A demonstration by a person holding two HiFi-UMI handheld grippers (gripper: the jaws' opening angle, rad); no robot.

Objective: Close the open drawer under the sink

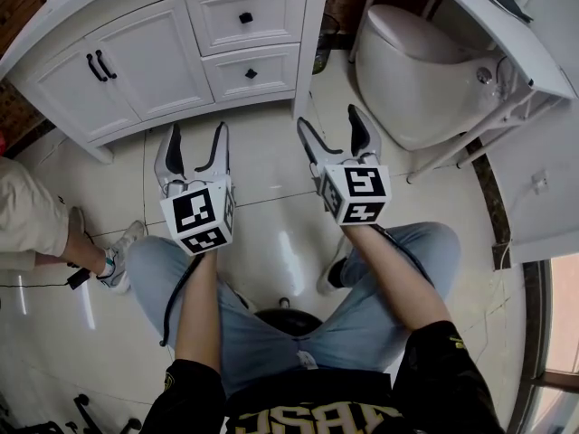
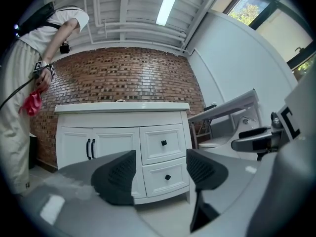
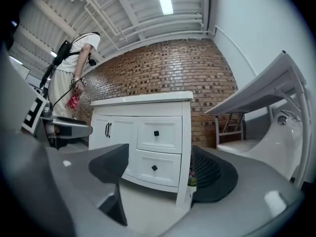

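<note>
The white vanity cabinet (image 1: 136, 70) stands ahead, with two drawers on its right side. The upper drawer (image 1: 246, 16) and the lower drawer (image 1: 251, 73) both sit flush with the cabinet front, each with a small black knob. My left gripper (image 1: 196, 134) and right gripper (image 1: 328, 120) hover side by side over the floor tiles, well short of the cabinet and touching nothing. Both are open and empty. In the left gripper view the lower drawer (image 2: 167, 177) shows between the open jaws of that gripper (image 2: 160, 164). In the right gripper view the same drawer (image 3: 154, 168) shows between the open jaws of the other (image 3: 158, 167).
A white toilet (image 1: 416, 70) stands to the right of the cabinet, under a white sloping board on a metal frame (image 1: 507, 34). A person (image 1: 36, 220) stands at the left by the brick wall. A small plant (image 3: 191, 181) sits at the cabinet's right corner.
</note>
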